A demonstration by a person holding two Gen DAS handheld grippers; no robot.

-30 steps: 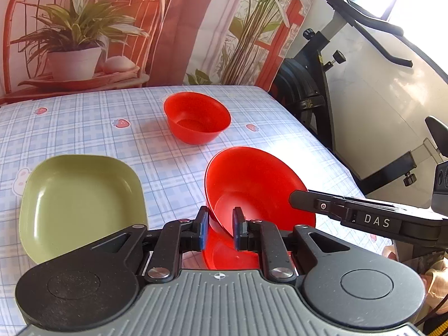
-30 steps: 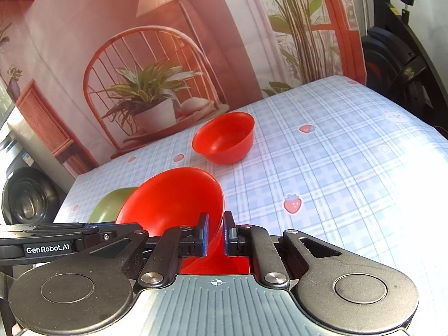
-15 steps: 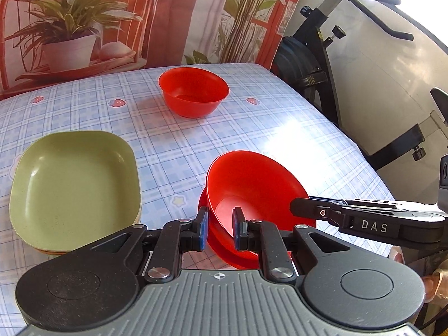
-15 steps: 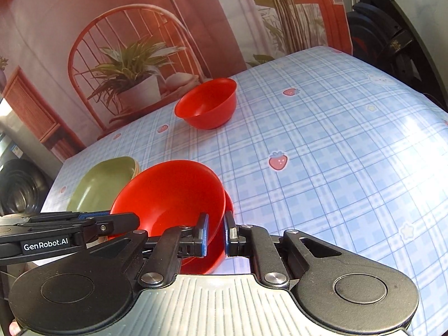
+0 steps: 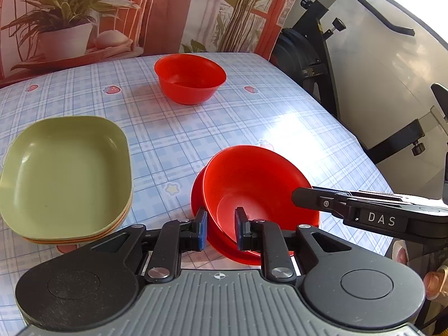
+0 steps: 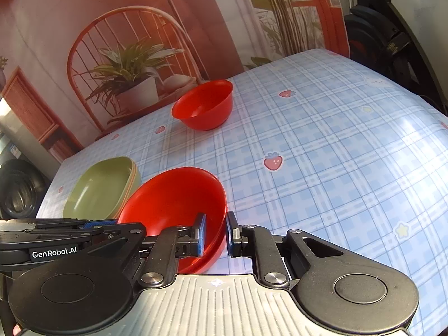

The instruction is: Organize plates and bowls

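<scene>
So the red bowl (image 5: 252, 184) that was tilted up in the air a second ago is now down, nested a bit crooked inside a second red bowl (image 5: 197, 196) on the table, its near edge riding higher than the far one; the left gripper (image 5: 221, 228) straddles the rim on its side and the right gripper (image 6: 215, 233) straddles the opposite rim, one finger inside and one outside each; both sets of jaws are opening, with visible gaps between pads and rim now, where before they were clamped tight on it; from the left view the other gripper reaches in from the right as a black bar marked DAS. The table (image 6: 322, 154) wears a pale blue plaid cloth with little strawberries and stars, sun glaring on the right part; behind it hangs a printed backdrop (image 6: 126, 56) showing a rattan chair, a potted plant and a lamp. Outward from the bowls: a stack of plates (image 5: 64, 173), green on top with orange edges peeking underneath, sits just left of the nested pair, close but apart; a third red bowl (image 5: 190, 78) stands alone toward the far edge, well apart; a black exercise bike (image 5: 322, 56) stands off the table's right side by a white wall; nothing sits between the stack and the far bowl.
</scene>
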